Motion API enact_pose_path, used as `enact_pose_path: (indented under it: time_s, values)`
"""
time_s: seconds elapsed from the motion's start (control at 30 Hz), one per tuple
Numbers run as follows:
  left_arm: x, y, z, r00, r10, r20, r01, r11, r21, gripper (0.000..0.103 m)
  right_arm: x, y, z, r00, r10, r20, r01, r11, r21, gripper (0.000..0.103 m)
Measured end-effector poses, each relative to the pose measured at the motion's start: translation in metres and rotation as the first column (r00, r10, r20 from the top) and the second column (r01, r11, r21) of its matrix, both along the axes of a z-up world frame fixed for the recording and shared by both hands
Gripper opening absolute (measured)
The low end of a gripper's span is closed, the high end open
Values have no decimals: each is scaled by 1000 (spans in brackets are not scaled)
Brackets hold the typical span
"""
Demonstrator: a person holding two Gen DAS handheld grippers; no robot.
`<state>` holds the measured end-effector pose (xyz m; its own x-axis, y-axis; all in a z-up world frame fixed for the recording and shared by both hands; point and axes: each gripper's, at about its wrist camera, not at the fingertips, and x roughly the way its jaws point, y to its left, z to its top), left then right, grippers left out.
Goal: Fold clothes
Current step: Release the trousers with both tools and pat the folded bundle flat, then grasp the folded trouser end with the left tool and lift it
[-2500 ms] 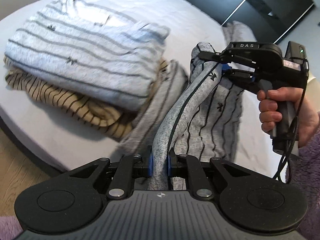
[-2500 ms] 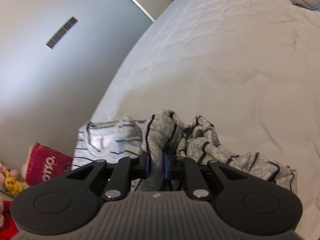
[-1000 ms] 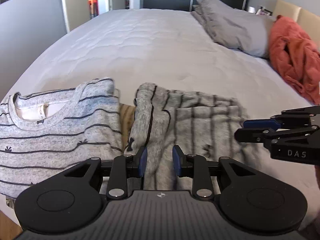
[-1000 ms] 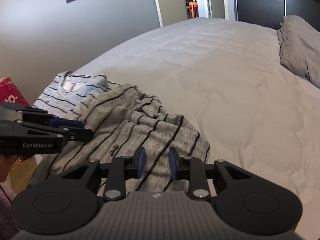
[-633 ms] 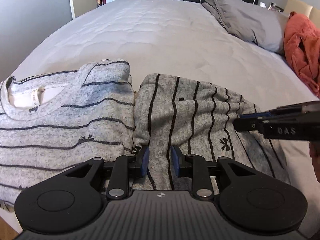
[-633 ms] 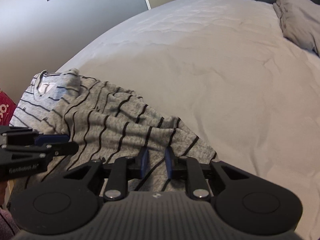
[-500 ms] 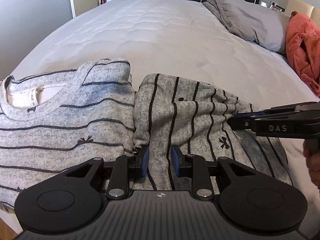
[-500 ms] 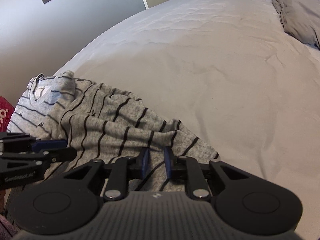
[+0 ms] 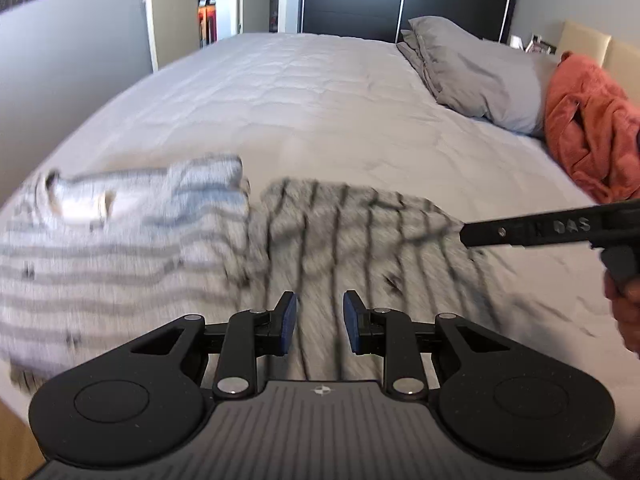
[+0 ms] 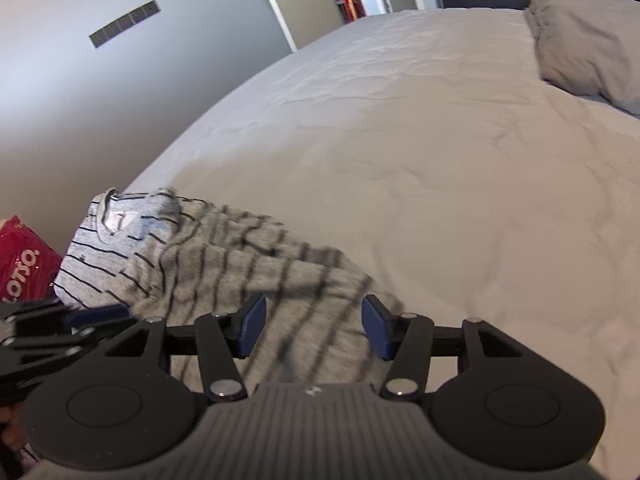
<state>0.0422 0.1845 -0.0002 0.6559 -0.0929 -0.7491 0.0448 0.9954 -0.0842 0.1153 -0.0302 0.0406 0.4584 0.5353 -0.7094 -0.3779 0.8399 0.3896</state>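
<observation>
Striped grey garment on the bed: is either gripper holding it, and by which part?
Neither. The left gripper is open above the striped garment; the right gripper is opening, nothing pinched.

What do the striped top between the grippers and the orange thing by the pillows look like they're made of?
Striped top: looks like a soft heathered grey knit with a matte finish, thin dark stripes and limp folds; motion blur hides the weave. Orange garment: seems a plush, fleece-like or terry fabric, going by its fuzzy surface and thick rounded folds; the exact fibre is unclear.

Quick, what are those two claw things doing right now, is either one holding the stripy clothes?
Left gripper: open, holding nothing; the grey striped garment lies below it.
Right gripper: jaws opening, pads clear of the garment, holding nothing.
</observation>
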Motion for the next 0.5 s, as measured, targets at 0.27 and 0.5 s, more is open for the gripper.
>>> enact_pose_path:
  time_s: [0.27, 0.5]
  values:
    - [-60, -67, -7, 996, -82, -36, 81, 996, -36, 44, -23, -37, -19, 996, -38, -79, 33, 997, -70, 57]
    - [-76, -124, -35, 990, -104, -92, 106, 994, 18, 44, -46, -69, -19, 994, -63, -85, 56, 995, -85, 57]
